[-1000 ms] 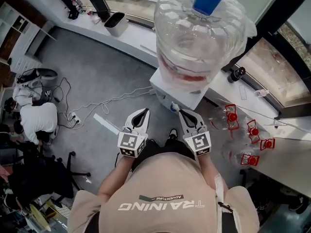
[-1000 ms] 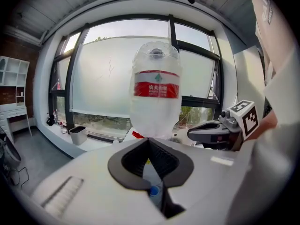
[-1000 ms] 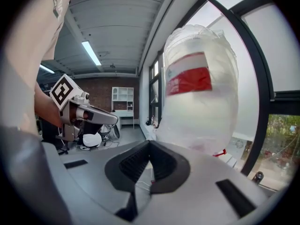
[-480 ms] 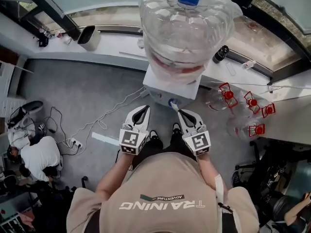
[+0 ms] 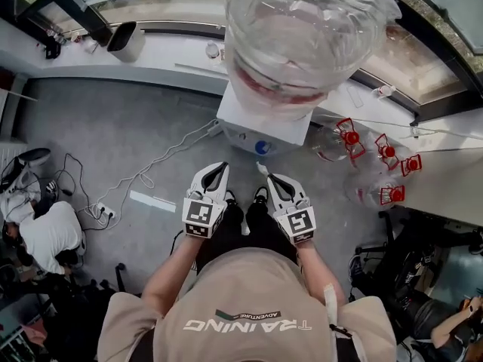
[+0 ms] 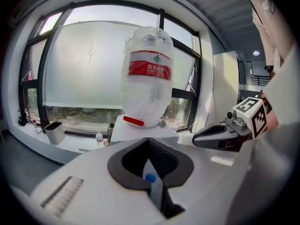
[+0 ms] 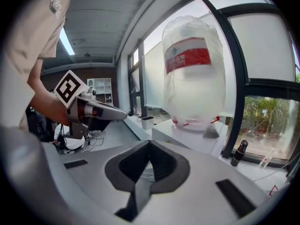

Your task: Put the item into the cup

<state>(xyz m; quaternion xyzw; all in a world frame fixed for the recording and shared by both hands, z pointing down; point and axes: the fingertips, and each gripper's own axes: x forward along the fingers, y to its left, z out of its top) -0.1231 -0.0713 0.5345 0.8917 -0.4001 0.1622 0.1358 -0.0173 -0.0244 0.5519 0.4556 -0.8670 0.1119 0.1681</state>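
No cup or loose item shows in any view. Both grippers are held side by side in front of the person, pointing at a white water dispenser that carries a large clear bottle. My left gripper has its jaws together with nothing between them; only the dispenser's blue tap shows through the thin slit. My right gripper is also shut and empty. Each gripper appears in the other's view: the right gripper and the left gripper.
Several empty bottles with red caps lie right of the dispenser. A grey bin stands on the window ledge at the back left. Cables run over the floor, and a person crouches at far left. A dark bottle stands on the sill.
The head view has swung, so the dispenser now sits straight ahead instead of up and to the right. Both grippers stay shut and side by side, slightly farther back from the tap.
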